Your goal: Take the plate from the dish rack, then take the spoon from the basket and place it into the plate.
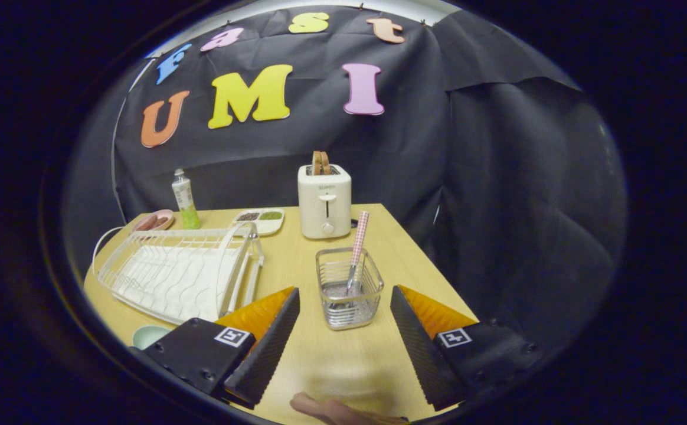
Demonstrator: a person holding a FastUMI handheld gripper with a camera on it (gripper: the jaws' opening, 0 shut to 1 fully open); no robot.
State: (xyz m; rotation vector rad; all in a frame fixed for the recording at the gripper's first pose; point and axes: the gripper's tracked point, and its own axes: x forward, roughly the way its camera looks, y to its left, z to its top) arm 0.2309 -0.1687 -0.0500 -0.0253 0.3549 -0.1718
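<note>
The gripper [344, 321] hangs spread and empty before the basket [348, 287]. Spoon [356, 251] step, I judge: pinch its upright handle.

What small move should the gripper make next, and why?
Probably ease forward and up toward the spoon. The gripper is open, the basket sits between its fingertips, and the spoon handle stands above the rim. The dish rack looks empty.

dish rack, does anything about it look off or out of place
The dish rack seems to hold no plate, odd given the task. The spoon still leans in the basket, ahead of the open gripper.
</note>
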